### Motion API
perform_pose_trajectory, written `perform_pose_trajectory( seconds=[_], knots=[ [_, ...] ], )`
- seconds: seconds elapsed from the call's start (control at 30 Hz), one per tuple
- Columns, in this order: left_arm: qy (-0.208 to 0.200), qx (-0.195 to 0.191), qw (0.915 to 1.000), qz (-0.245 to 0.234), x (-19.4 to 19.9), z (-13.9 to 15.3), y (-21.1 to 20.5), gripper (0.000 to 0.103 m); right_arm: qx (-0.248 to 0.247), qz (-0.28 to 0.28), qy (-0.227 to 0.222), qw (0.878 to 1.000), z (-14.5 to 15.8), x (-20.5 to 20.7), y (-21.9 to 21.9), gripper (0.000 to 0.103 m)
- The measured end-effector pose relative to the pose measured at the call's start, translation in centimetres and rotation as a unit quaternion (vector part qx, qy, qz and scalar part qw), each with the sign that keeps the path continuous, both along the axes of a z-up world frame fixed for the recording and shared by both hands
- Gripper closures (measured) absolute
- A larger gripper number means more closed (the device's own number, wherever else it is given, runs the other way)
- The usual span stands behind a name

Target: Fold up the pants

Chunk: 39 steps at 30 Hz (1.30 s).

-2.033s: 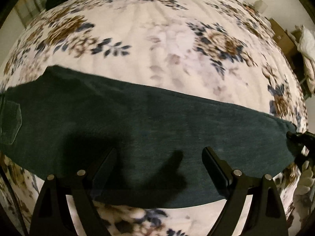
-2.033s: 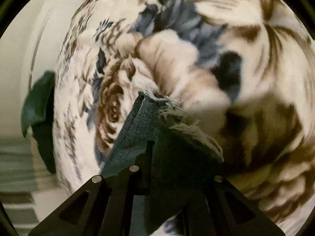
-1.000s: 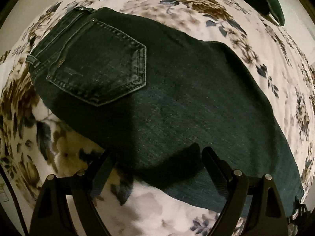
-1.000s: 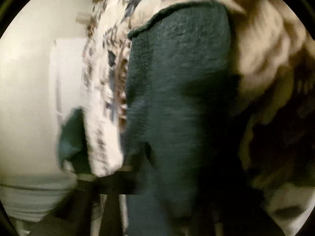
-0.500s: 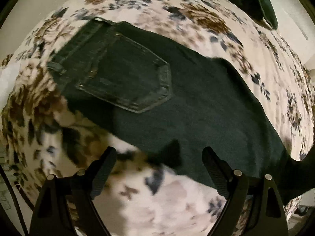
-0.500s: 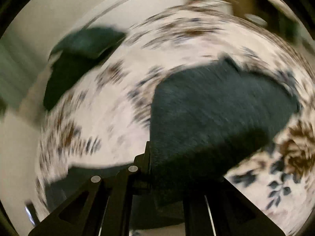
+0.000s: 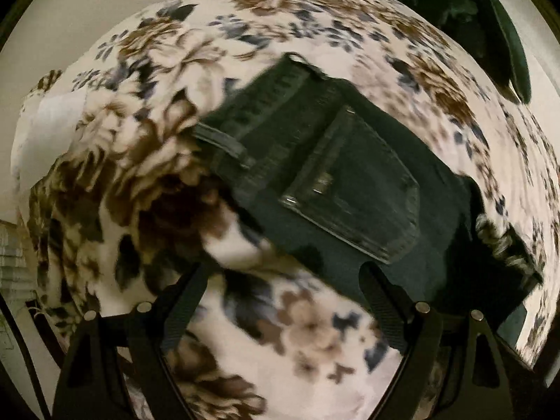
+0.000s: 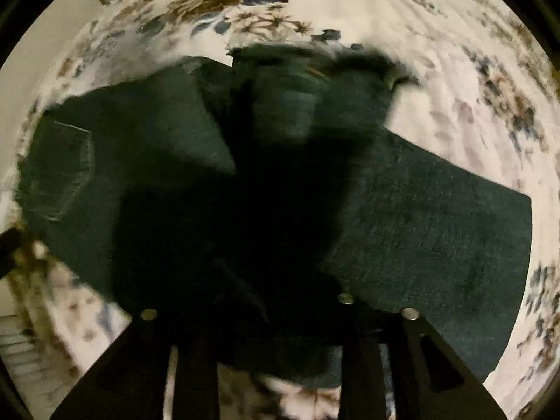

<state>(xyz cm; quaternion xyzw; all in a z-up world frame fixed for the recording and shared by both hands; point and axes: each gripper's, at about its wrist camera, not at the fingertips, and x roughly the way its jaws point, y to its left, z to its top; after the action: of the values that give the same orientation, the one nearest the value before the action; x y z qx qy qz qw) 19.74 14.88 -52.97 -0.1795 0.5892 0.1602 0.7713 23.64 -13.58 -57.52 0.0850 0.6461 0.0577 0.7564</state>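
Dark green jeans (image 7: 350, 189) lie on a floral blanket, back pocket up, with the waistband at the upper left. My left gripper (image 7: 283, 280) hangs open over the blanket at the jeans' near edge, with nothing between its fingers. In the right wrist view the jeans (image 8: 437, 217) are doubled over, and the leg end (image 8: 297, 98) shows blurred above the pocket side. My right gripper (image 8: 252, 280) is above this fold in deep shadow. Its jaws are opening, with dark cloth still lying between them.
The floral blanket (image 7: 315, 332) covers the whole bed. A dark green cushion or garment (image 7: 490, 17) lies at the bed's far edge. A pale wall (image 7: 70, 17) lies beyond the bed. Striped slats (image 8: 21, 343) show at the lower left.
My right gripper swung the leg end across the bed and over the jeans, rolling as it went, and its jaws have spread. My left gripper drifted towards the waistband, still open.
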Motion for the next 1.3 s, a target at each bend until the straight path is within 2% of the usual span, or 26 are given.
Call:
perform_pose_trajectory(
  seconds=[0.03, 0.07, 0.17, 0.3, 0.37, 0.47, 0.57, 0.63, 0.67, 0.73, 0.8, 0.83, 0.87, 0.93, 1.0, 1.07, 1.1, 1.23, 1.3],
  knots=[
    [0.001, -0.004, 1.0000, 0.005, 0.2, -0.3, 0.4, 0.014, 0.037, -0.021, 0.008, 0.999, 0.5, -0.4, -1.1, 0.035],
    [0.003, -0.011, 0.9999, 0.012, 0.2, -0.6, 1.0, 0.014, 0.068, -0.046, 0.011, 0.997, 1.2, -0.9, -2.4, 0.031],
    [0.007, -0.027, 0.9993, 0.025, 0.0, -1.2, 2.1, 0.014, 0.121, -0.111, 0.002, 0.986, 2.7, -2.0, -5.5, 0.030],
    [0.006, -0.030, 0.9993, 0.023, 0.2, -1.4, 2.4, 0.014, 0.184, -0.188, -0.023, 0.964, 4.2, -1.6, -8.2, 0.030],
    [0.006, -0.033, 0.9991, 0.027, 0.2, -1.4, 2.7, 0.014, 0.183, -0.191, -0.026, 0.964, 4.1, 0.1, -7.8, 0.030],
    [0.005, -0.039, 0.9984, 0.040, 0.5, -1.5, 3.3, 0.014, 0.175, -0.172, -0.006, 0.969, 2.4, 2.0, -4.8, 0.030],
    [0.006, -0.065, 0.9959, 0.062, 0.7, -2.0, 4.5, 0.014, 0.130, -0.087, 0.048, 0.986, -0.1, 3.9, 0.8, 0.030],
    [-0.002, -0.129, 0.9875, 0.091, 0.8, -3.2, 5.8, 0.014, 0.093, -0.045, 0.051, 0.993, -0.3, 3.9, 3.0, 0.030],
    [-0.014, -0.189, 0.9746, 0.120, 0.6, -4.3, 7.0, 0.014, 0.080, -0.025, 0.043, 0.996, 0.0, 3.8, 3.8, 0.030],
    [-0.036, -0.258, 0.9506, 0.169, 0.0, -6.0, 8.5, 0.014, 0.092, -0.017, 0.037, 0.995, 0.5, 3.5, 3.6, 0.030],
    [-0.059, -0.304, 0.9237, 0.226, -0.8, -7.7, 10.1, 0.015, 0.122, -0.042, 0.040, 0.991, 0.4, 3.1, 2.0, 0.030],
    [-0.066, -0.315, 0.9161, 0.240, -0.9, -8.3, 10.5, 0.014, 0.137, -0.062, 0.044, 0.988, 0.3, 2.8, 0.8, 0.030],
    [-0.072, -0.320, 0.9121, 0.246, -0.7, -8.9, 10.6, 0.014, 0.151, -0.083, 0.047, 0.984, 0.1, 2.5, -0.5, 0.030],
    [-0.071, -0.314, 0.9162, 0.239, 0.1, -9.4, 10.4, 0.014, 0.174, -0.134, 0.050, 0.974, -0.2, 1.5, -3.4, 0.030],
    [-0.072, -0.296, 0.9243, 0.230, 1.2, -9.1, 10.0, 0.014, 0.186, -0.180, 0.046, 0.965, -0.2, 0.6, -6.3, 0.030],
    [-0.073, -0.282, 0.9304, 0.223, 2.0, -8.6, 9.8, 0.014, 0.188, -0.202, 0.036, 0.961, -0.2, -0.2, -8.2, 0.030],
    [-0.074, -0.270, 0.9348, 0.219, 2.6, -8.2, 9.5, 0.014, 0.183, -0.210, 0.029, 0.960, -0.1, -0.6, -9.0, 0.030],
    [-0.094, -0.246, 0.9428, 0.205, 4.2, -7.2, 8.8, 0.014, 0.159, -0.241, 0.001, 0.957, 0.1, -1.9, -10.5, 0.030],
    [-0.100, -0.231, 0.9479, 0.195, 5.2, -6.9, 8.4, 0.014, 0.131, -0.239, -0.003, 0.962, -0.1, -1.9, -9.9, 0.030]
  ],
)
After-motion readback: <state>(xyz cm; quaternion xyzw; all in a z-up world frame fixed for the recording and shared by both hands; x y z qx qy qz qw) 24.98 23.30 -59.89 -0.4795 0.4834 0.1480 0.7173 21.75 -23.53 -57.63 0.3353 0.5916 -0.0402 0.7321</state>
